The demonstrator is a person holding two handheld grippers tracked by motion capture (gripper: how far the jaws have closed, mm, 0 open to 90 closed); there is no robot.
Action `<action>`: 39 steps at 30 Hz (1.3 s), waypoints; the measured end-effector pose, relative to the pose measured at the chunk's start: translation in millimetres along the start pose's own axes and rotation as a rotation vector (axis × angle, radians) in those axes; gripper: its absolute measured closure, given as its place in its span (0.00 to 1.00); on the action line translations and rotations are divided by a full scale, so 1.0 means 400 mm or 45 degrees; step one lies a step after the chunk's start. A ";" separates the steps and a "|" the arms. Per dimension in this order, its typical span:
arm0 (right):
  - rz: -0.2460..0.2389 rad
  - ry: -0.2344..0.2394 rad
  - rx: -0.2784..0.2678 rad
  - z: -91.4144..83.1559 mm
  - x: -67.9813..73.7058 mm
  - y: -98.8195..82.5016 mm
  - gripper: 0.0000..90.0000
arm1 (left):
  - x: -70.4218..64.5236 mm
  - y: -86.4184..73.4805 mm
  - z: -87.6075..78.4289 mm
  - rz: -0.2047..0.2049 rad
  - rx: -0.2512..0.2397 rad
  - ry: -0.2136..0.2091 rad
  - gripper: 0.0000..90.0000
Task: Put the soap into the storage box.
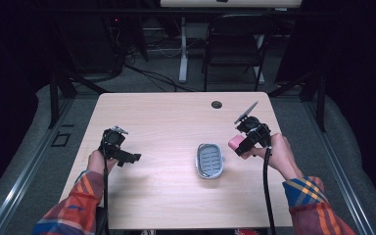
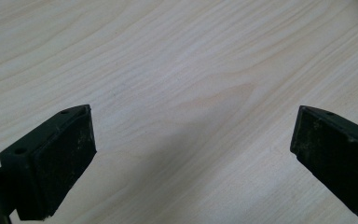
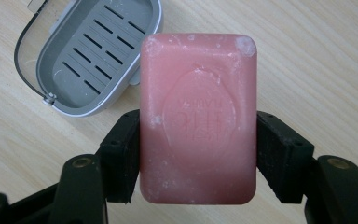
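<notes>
Pink soap bar (image 3: 198,119) clamped in the right gripper (image 1: 241,145), near the table's (image 1: 166,117) right edge.
Grey soap dish (image 1: 210,160) lies just beside it; left gripper (image 1: 127,157) gapes empty.

soap (image 3: 198,119) showing pink | soap dish (image 3: 93,56) showing grey, slotted | worktop (image 1: 176,117) showing pale wood grain | sleeves (image 1: 76,205) showing orange-blue plaid

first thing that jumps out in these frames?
The pink soap bar, clamped by its sides in the right tongs above the table's right part. Next, the grey slotted soap dish lying open just left of it. The left tongs gape with nothing between them over bare wood.
</notes>
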State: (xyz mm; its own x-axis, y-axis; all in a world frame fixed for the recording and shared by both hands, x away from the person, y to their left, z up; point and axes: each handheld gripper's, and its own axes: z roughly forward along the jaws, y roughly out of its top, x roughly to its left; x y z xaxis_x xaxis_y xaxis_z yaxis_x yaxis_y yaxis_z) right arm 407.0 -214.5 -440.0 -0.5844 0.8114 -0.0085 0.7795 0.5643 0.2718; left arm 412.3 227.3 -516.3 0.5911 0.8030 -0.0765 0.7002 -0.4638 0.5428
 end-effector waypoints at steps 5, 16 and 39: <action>-0.021 0.003 0.016 0.001 0.006 0.010 0.42 | 0.000 0.000 0.001 -0.004 0.000 -0.001 0.00; -0.047 0.022 0.019 0.009 0.028 0.035 0.42 | 0.001 -0.001 0.000 -0.006 -0.001 -0.002 0.00; -0.072 0.041 0.044 0.043 0.071 0.078 0.41 | 0.002 0.000 0.003 -0.010 0.002 -0.006 0.00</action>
State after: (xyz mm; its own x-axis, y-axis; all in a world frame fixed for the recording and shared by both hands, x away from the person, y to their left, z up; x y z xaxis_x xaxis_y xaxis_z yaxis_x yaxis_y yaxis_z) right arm 418.6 -171.2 -448.5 -0.6343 0.7731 0.0082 0.7521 0.6145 0.2381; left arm 413.1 227.5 -517.5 0.5878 0.8046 -0.0847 0.7054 -0.4584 0.5406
